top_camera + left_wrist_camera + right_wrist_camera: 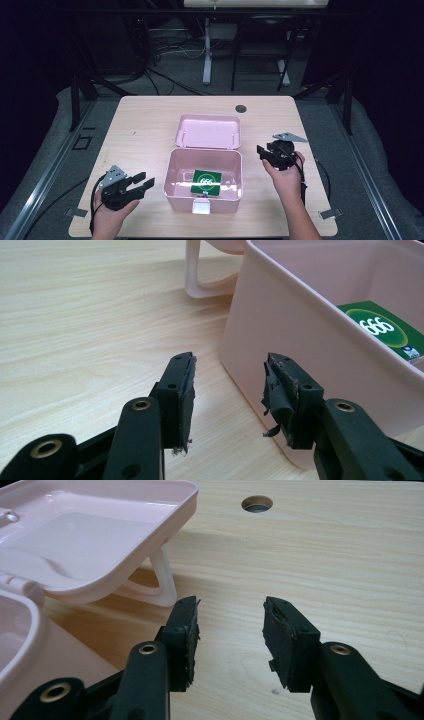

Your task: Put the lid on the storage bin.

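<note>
Over on the left, the left hand-held gripper (pixel 143 181) sits low near the front edge of the pale wooden worktop (pixel 145 125), its 2 black jaws spread apart with nothing between them, pointing toward the box. From the left gripper view, that left hand-held gripper (pixel 229 390) is just beside the near wall of the pink plastic box (pixel 280 330), not touching it, with worn, frayed rubber on the pads (pixel 280 390).

Moving to the middle: the pink plastic box (pixel 172 172) stands open at the centre of the worktop, a white latch (pixel 201 206) on its front wall. Its pink hinged lid (pixel 209 131) is thrown back flat behind it, a white handle (pixel 160 582) propping it off the wood. Inside the box lies a green card packet with a white round logo (pixel 206 182), flat on the floor, toward the right and front; the left gripper view reads "666" on the packet (pixel 382 327).

Now the right side: the right hand-held gripper (pixel 264 153) is held beside the box's right wall, jaws parted and holding nothing. In its own view the right hand-held gripper (pixel 231 630) aims across bare wood toward a round cable hole (pixel 257 503) at the far edge, the lid (pixel 100 535) off to its left.
</note>
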The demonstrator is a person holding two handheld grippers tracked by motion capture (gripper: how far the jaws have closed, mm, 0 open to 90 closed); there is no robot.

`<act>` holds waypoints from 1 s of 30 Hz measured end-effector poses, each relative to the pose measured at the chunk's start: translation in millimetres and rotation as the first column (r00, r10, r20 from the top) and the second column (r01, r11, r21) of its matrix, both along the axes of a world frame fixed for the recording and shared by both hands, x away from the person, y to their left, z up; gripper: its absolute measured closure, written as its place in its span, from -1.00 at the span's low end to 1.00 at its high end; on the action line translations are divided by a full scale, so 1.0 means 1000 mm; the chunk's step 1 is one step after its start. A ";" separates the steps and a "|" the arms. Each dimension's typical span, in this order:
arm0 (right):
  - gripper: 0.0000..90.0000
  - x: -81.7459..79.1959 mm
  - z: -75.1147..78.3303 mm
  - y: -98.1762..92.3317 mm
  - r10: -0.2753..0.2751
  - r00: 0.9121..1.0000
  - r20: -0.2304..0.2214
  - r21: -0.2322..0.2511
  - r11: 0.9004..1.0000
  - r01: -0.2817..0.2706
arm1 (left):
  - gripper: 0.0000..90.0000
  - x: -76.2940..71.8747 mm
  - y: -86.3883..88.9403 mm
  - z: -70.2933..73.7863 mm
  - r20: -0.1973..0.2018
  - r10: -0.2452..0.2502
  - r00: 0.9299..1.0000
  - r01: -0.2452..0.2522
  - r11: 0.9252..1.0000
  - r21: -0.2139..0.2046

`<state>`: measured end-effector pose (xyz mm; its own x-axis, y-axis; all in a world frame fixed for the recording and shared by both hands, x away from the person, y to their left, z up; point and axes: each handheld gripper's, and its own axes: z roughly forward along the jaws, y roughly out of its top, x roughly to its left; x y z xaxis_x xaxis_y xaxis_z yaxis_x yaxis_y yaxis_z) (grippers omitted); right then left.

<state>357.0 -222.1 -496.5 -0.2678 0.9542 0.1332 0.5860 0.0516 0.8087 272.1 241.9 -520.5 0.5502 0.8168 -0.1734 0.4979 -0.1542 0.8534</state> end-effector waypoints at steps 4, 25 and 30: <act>0.26 0.000 0.000 0.001 0.013 1.000 -0.004 0.009 1.000 -0.013 | 0.21 0.002 -0.003 -0.002 -0.012 -0.008 1.000 0.008 1.000 0.002; 0.22 0.001 0.011 0.014 0.092 0.994 -0.059 0.016 0.996 -0.091 | 0.11 -0.001 -0.008 0.020 -0.002 -0.069 0.998 0.069 0.998 -0.005; 0.14 0.008 0.019 0.009 0.073 0.994 -0.082 0.032 0.997 -0.071 | 0.20 0.002 -0.012 0.026 0.010 -0.100 0.995 0.100 0.995 -0.011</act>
<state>365.3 -212.7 -477.2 -0.3224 0.9282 0.1855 0.6471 0.0731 0.7589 274.1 229.4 -494.3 0.6304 0.7557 -0.1774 0.4728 -0.1926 0.8599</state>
